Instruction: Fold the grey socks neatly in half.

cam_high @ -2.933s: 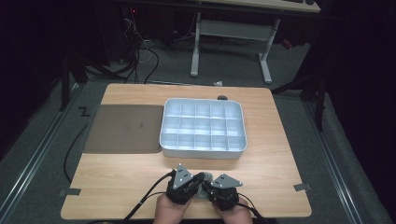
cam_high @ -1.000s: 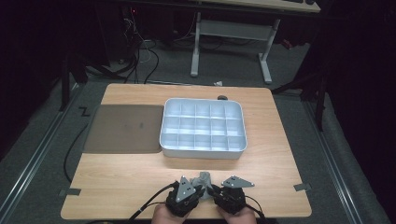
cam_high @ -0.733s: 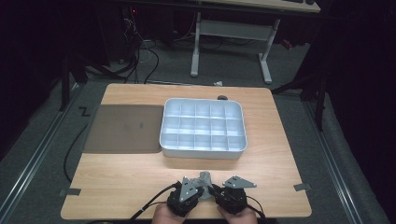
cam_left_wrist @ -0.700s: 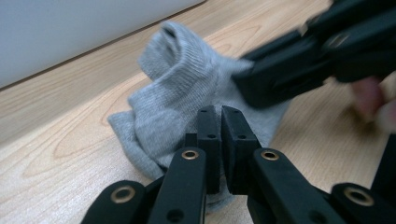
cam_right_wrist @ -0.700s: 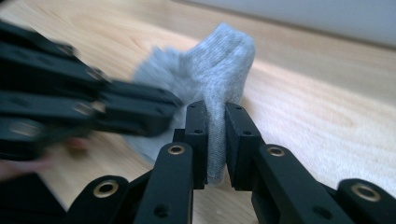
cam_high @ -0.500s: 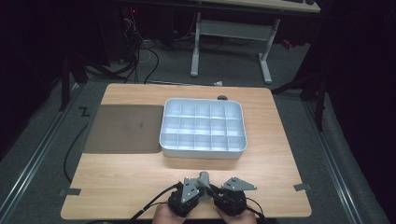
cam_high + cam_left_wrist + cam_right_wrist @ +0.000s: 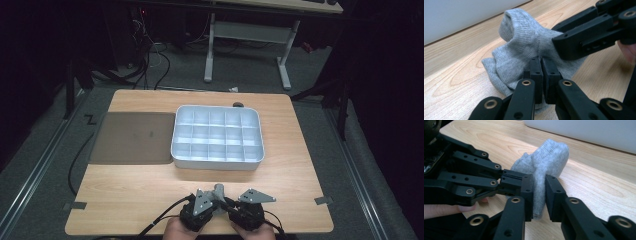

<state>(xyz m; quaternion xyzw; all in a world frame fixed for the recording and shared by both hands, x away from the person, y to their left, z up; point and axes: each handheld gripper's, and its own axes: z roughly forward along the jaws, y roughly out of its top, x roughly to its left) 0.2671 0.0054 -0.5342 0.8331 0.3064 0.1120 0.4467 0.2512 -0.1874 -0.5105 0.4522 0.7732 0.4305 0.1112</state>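
While bunched, grey sock: long axis toward the tray.

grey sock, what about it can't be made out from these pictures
- High view: the grey sock is a small lump between the two grippers; its shape is too small to tell.
- Left gripper view: the sock's near edge is hidden behind the left gripper, its right side behind the right gripper.
- Right gripper view: the right gripper covers the pinched fold; whether it is one sock or two is unclear.

Grey ribbed knit cloth sock; matt pale wood-grain table; matt black plastic tongs
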